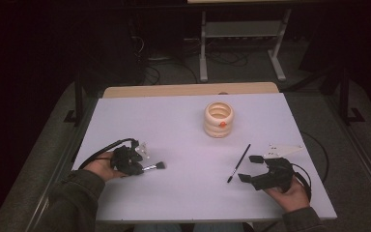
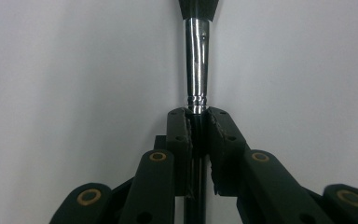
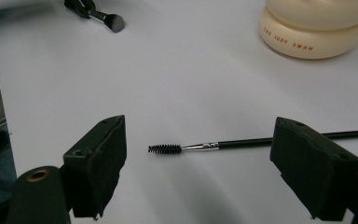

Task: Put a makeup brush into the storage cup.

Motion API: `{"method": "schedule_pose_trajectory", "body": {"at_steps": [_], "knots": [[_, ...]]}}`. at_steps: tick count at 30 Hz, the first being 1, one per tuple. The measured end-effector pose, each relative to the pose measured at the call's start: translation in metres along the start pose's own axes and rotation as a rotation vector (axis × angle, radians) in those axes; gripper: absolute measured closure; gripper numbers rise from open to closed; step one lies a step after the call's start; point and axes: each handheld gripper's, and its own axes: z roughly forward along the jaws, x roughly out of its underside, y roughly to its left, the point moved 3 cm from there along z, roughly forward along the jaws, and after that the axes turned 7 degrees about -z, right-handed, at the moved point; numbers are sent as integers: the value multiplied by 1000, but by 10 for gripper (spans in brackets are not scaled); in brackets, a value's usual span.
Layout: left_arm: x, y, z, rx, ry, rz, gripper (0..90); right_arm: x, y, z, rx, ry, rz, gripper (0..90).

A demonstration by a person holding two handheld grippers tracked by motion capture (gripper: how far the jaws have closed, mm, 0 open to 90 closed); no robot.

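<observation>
My left gripper (image 1: 142, 167) (image 2: 197, 122) is shut on the black handle of a makeup brush (image 1: 155, 166) (image 2: 196, 70). The brush's chrome ferrule and dark bristle head stick out past the jaws, low over the white table (image 1: 183, 135). That brush (image 3: 106, 19) lies far off at the top left of the right gripper view. My right gripper (image 1: 251, 168) (image 3: 198, 161) stands open with wide jaws at the table's right. A thin black spoolie brush (image 1: 238, 163) (image 3: 256, 141) lies flat on the table just beyond and between the right jaws, its bristle tip toward the left jaw.
A cream ringed holder (image 1: 219, 119) (image 3: 314, 28) with an orange dot stands upright at the back middle of the table. A grey three-cornered plate (image 1: 282, 149) lies near the right edge. Cables trail from both grippers. A dark floor and a desk frame (image 1: 241, 38) lie beyond.
</observation>
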Motion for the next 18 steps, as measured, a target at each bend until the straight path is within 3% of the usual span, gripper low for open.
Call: {"method": "schedule_pose_trajectory", "body": {"at_steps": [2,6,14,15,18], "knots": [[0,0,0,8,-2,-25,795,1,-2,0,-7,-1,14,172],[0,0,-2,6,-2,-31,795,2,-1,-2,-4,3,25,174],[-1,-4,-17,16,-91,-63,795,-2,-1,-3,-5,-13,27,179],[-1,-6,-20,30,-120,-73,796,-3,2,-2,-14,-11,23,179],[-1,-9,-22,32,-127,-61,796,-4,4,-1,-23,-10,18,179]]}}
